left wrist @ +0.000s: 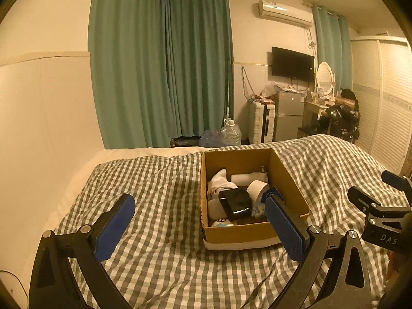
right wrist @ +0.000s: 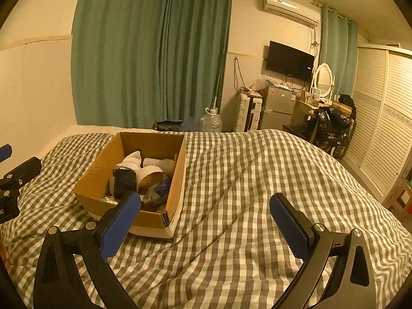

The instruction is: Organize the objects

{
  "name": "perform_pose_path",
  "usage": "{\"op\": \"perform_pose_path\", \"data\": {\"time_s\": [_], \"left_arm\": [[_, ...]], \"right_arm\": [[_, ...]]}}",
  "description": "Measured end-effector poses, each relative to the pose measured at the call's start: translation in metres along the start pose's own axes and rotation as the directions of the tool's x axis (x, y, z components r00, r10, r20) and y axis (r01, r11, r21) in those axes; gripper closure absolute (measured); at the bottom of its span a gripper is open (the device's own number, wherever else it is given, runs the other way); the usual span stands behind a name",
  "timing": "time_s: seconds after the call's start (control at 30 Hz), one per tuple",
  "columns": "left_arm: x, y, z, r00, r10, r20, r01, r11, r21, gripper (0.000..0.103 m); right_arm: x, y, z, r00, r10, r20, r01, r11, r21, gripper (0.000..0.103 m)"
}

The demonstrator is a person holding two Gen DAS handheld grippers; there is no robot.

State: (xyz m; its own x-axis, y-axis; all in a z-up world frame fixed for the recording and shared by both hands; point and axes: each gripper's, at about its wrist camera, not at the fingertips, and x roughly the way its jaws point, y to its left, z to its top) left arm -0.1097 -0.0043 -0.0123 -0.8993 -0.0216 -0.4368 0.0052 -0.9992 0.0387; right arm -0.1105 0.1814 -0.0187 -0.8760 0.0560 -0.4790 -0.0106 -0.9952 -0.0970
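Note:
An open cardboard box (left wrist: 291, 180) sits on the checked bed cover; it also shows in the right wrist view (right wrist: 97, 172). Inside lie a black glossy box (left wrist: 235, 203), a white sock (left wrist: 221, 180), a roll of white tape (left wrist: 257, 188) and other small items. The same black box (right wrist: 125, 180), sock (right wrist: 131, 161) and tape roll (right wrist: 152, 175) show in the right wrist view. My left gripper (left wrist: 199, 217) is open and empty, in front of the box. My right gripper (right wrist: 206, 211) is open and empty, to the right of the box.
The checked cover (right wrist: 244, 180) spans the bed. Beyond the bed stand green curtains (left wrist: 159, 72), a water bottle (left wrist: 231, 134), a white suitcase (left wrist: 261, 121), a small fridge (left wrist: 288, 113), a dressing table with mirror (left wrist: 324, 77) and a louvred wardrobe (right wrist: 381, 128).

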Motion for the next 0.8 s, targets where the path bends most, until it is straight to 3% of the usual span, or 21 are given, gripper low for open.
{"op": "perform_pose_path", "data": {"time_s": [0.8], "left_arm": [[0.0047,0.0029,-0.0021,1.0,0.009,-0.02,-0.01,1.0,-0.013,0.0]], "right_arm": [[-0.0021,0.0033,0.0009,1.0,-0.007,-0.004,0.007,1.0,-0.004,0.002]]}}
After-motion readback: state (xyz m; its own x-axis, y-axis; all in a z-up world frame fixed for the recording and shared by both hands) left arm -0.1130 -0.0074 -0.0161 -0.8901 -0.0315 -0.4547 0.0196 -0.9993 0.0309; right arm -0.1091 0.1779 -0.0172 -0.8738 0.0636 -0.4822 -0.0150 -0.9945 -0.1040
